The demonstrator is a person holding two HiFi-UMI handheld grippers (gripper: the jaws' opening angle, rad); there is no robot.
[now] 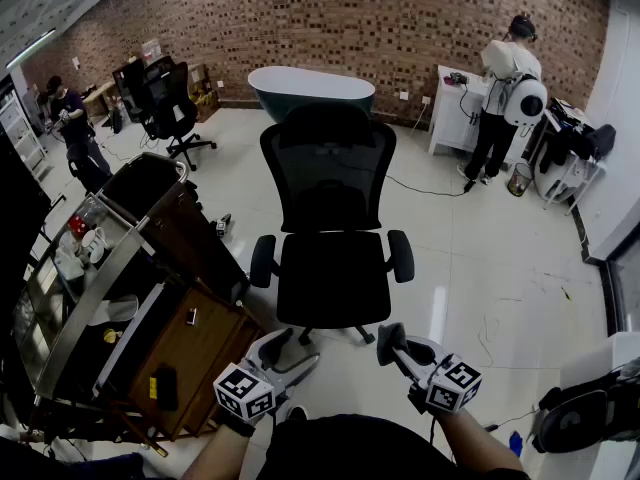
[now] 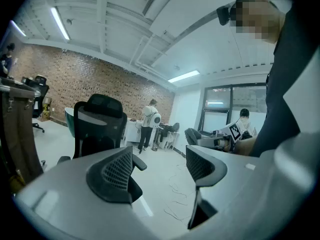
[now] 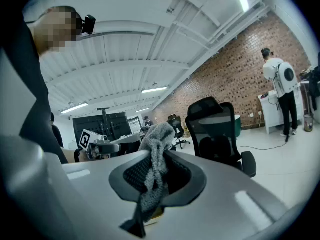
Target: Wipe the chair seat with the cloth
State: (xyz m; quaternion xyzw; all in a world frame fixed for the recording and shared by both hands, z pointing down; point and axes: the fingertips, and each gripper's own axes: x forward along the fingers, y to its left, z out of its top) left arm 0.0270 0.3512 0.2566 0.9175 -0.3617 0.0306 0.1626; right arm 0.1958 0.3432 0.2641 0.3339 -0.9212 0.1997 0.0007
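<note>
A black office chair [image 1: 332,218] with a mesh back stands in front of me; its seat [image 1: 333,278] is bare. The chair also shows in the left gripper view [image 2: 97,126] and in the right gripper view [image 3: 215,134]. My right gripper [image 1: 392,342] is held low, short of the seat's front edge, shut on a grey cloth [image 3: 155,169] that bunches up between its jaws. My left gripper [image 1: 280,348] hangs beside it at the left, open, with nothing between its fingers [image 2: 117,176].
A brown cabinet and a metal rack [image 1: 150,288] stand close on the left. A dark bathtub [image 1: 310,88] sits behind the chair by the brick wall. A person with a white backpack [image 1: 505,93] stands at a white table at the back right. Cables lie on the floor at the right.
</note>
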